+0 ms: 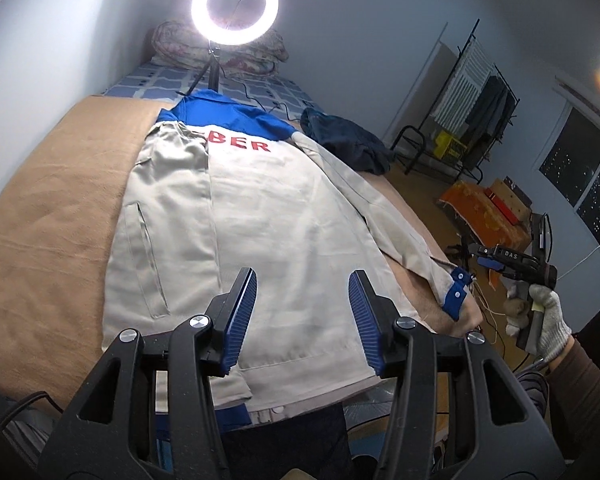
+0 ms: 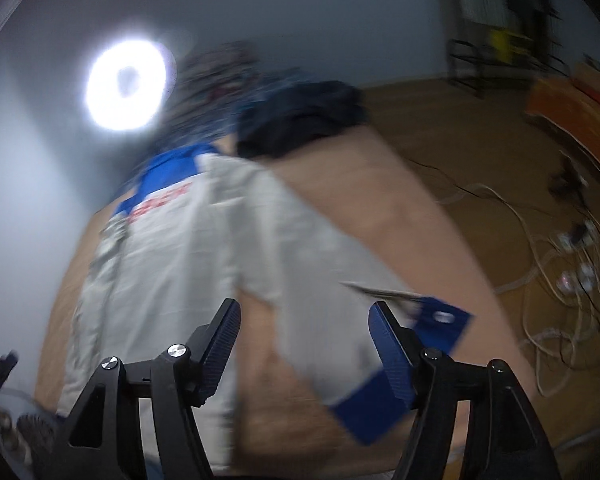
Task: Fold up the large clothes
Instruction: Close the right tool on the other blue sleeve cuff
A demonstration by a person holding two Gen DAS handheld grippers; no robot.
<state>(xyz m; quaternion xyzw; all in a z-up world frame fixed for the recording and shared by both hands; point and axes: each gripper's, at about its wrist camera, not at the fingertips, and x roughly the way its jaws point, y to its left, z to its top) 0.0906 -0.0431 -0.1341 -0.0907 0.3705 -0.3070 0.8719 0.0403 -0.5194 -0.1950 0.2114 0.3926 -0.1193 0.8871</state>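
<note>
- The jacket (image 1: pixel 260 208) is laid back-up on the tan blanket (image 1: pixel 48 216) covering the bed; its blue yoke lies at the far end, toward the ring light (image 1: pixel 235 7).
- One side panel is already seen folded over the jacket's back; the opposite sleeve (image 1: pixel 384 216) is still spread outward, its blue cuff (image 1: pixel 456 294) near the blanket's edge.
- A dark garment (image 1: pixel 346 142) is heaped beyond the jacket's far shoulder, clear of it.
- The left gripper (image 1: pixel 302 318) is held above the jacket's hem, jaws partly open, nothing between them.
- The right gripper (image 2: pixel 304 348) is seen just short of the cuff (image 2: pixel 400 376), jaws wide, nothing held; this view is blurred.
- Judgement: the sleeve fold is in hand. The cuff should be pinched squarely, lifted clear and laid across the back without dragging the body.
- No containers are noted near the jacket.
</note>
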